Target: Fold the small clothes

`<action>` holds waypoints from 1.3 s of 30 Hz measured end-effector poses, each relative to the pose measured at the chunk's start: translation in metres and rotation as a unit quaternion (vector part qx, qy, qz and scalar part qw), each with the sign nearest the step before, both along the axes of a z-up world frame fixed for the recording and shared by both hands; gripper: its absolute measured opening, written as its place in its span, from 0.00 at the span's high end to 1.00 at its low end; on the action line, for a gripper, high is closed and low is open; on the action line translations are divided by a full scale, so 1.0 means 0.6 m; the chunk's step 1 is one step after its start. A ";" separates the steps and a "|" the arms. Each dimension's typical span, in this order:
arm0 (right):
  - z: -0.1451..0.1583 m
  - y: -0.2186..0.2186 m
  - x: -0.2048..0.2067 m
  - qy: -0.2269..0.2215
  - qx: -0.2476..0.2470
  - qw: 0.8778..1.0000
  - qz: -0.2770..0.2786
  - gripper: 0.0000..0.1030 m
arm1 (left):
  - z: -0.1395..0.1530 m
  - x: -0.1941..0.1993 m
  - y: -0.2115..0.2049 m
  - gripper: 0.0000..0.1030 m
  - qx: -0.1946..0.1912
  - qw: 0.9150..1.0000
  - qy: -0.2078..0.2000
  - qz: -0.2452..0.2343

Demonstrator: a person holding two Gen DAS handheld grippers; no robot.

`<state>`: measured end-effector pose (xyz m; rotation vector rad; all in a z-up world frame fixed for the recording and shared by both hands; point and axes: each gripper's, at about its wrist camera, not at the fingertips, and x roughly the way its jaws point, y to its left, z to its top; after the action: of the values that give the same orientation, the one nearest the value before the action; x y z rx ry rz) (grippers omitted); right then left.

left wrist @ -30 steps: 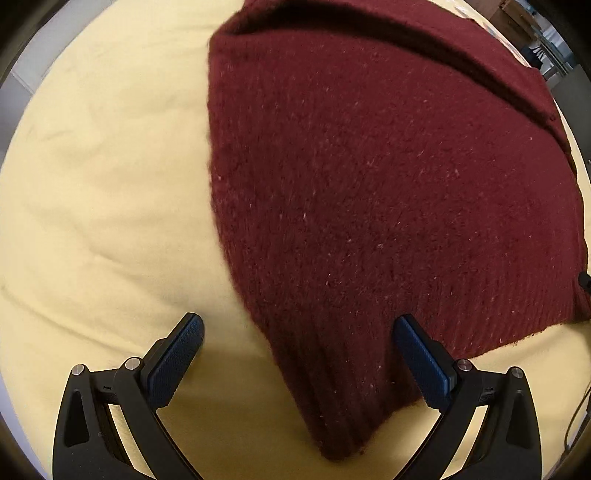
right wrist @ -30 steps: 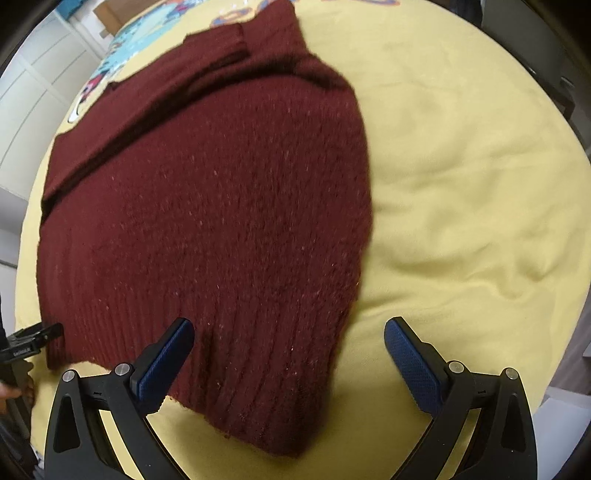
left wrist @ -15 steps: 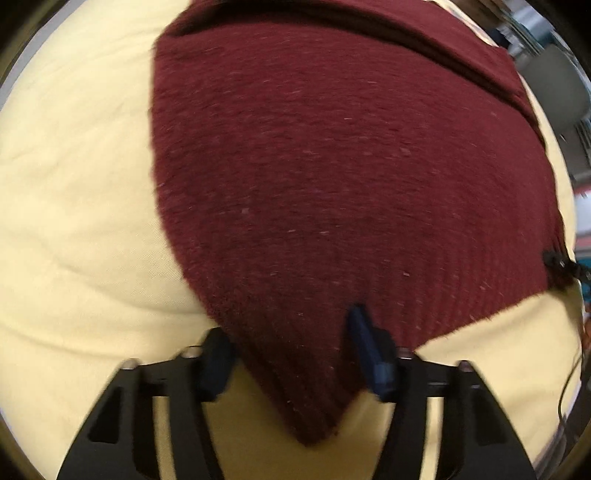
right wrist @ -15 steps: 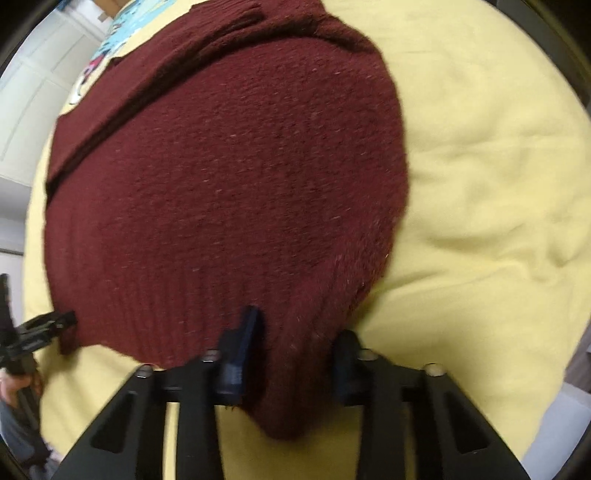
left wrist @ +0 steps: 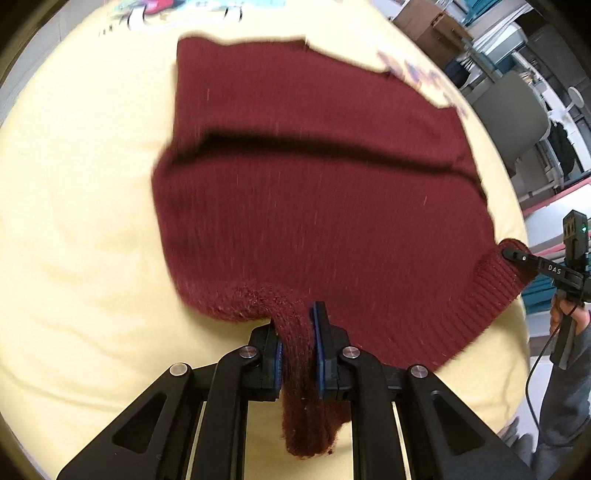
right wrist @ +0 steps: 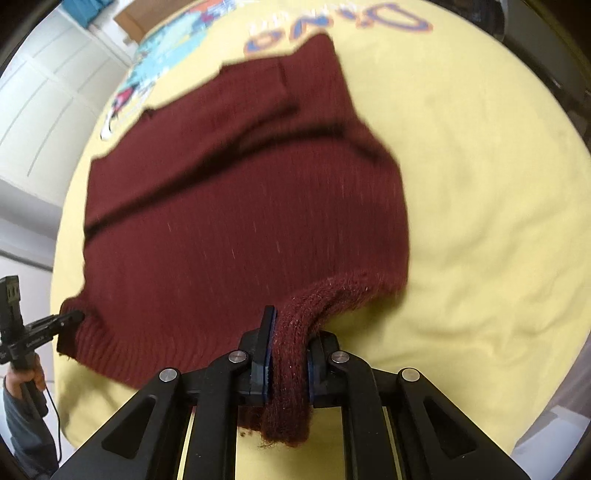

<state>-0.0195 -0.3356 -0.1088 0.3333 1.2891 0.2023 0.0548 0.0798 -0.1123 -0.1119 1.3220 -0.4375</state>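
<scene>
A pale yellow bedcover (left wrist: 74,229) fills most of both views, softly creased, printed with cartoon figures (right wrist: 147,70) and blue-and-orange lettering (right wrist: 340,29) toward 12 o'clock. In the right wrist view, white panelled cupboard doors (right wrist: 44,96) stand at 10 o'clock, with a brown cardboard box (right wrist: 133,22) at 11. In the left wrist view, cardboard boxes (left wrist: 424,26) sit at 1 o'clock, a grey chair back (left wrist: 513,118) at 2, and white shelving (left wrist: 561,110) cluttered behind it. Light is even and soft indoors.
</scene>
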 end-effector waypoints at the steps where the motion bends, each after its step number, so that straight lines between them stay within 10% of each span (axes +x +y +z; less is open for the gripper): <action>1: 0.014 -0.002 0.012 -0.011 0.000 1.000 -0.001 0.88 | 0.007 0.004 0.007 0.89 0.000 1.000 -0.009 0.001; 16: 0.159 -0.016 0.198 -0.136 -0.010 0.988 -0.069 0.88 | 0.158 0.208 -0.022 0.89 0.011 0.990 -0.137 0.031; 39: 0.024 0.041 0.385 -0.060 -0.075 0.994 -0.050 0.76 | -0.047 0.319 -0.027 0.77 0.098 0.983 -0.113 0.104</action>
<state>0.2118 -0.3112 -0.0947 0.2533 1.1574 0.0391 0.2462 0.0635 -0.1402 -0.0343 1.1085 -0.1354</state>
